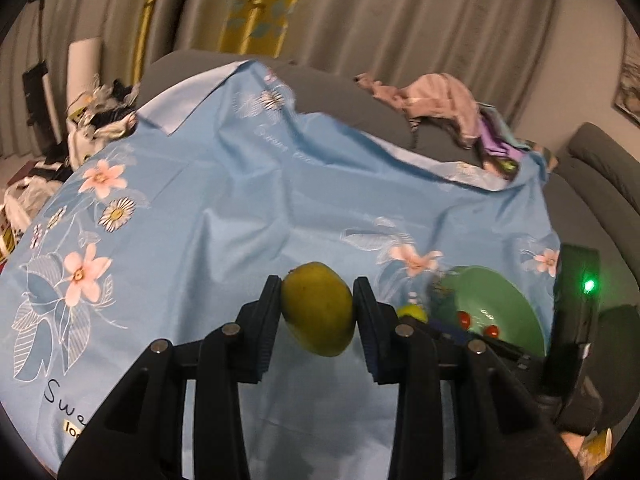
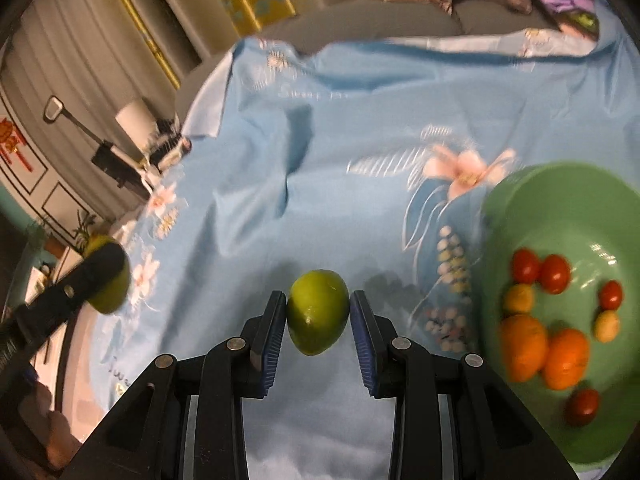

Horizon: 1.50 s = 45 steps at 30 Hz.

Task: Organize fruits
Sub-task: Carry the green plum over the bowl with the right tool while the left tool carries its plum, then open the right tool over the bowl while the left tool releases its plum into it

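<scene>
Left hand-held gripper [image 1: 316,312] gripping mango [image 1: 317,309], green bowl [image 1: 500,292] beyond, blurred

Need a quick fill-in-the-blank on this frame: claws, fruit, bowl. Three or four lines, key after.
1. Each claw, left claw and right claw, is shut on a ____ fruit.
2. The bowl holding the small fruits is ____ in colour.
3. The two largest fruits in the bowl are ____ in colour.
4. The bowl rests on a floral cloth that is ____ in colour.

Missing words: green; green; orange; blue
</scene>
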Available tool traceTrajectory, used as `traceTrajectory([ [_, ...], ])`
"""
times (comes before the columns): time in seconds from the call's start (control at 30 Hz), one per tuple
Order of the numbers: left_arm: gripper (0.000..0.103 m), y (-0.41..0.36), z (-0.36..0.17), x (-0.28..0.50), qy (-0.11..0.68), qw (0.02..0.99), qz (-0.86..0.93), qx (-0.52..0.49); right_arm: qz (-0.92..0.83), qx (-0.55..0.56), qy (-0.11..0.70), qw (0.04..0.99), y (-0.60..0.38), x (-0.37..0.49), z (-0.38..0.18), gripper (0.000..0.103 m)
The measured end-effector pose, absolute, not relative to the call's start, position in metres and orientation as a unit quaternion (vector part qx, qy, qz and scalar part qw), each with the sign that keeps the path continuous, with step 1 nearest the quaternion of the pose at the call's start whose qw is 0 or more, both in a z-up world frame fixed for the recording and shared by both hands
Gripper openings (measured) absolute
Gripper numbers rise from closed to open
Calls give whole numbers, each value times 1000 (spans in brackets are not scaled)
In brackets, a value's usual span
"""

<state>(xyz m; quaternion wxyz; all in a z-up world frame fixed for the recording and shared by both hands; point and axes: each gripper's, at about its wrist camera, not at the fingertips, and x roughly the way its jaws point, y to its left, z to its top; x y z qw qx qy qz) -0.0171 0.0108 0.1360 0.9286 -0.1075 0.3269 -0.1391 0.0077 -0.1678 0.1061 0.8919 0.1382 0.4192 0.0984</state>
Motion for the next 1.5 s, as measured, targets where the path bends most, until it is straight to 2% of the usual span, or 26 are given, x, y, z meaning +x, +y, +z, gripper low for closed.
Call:
traceTrajectory([
  [0.23, 36, -28, 144, -25, 327, 920, -185, -110, 72, 169, 363, 914, -220, -14, 139, 34],
  [0.57, 36, -107, 144, -23, 337, 908, -239, -69, -26, 203, 325, 923, -294, -33, 151, 34],
  [0.73, 36, -143, 134, -18, 345, 901, -260, -50, -78, 171, 341, 921, -313, -33, 144, 34],
  [1.03, 36, -188, 107, -9, 377, 883, -279, -19, -101, 180, 374, 904, -340, -32, 127, 34],
  [1.5, 36, -208, 80, 2, 413, 866, -282, -2, -117, 170, 434, 877, -347, -17, 100, 34],
])
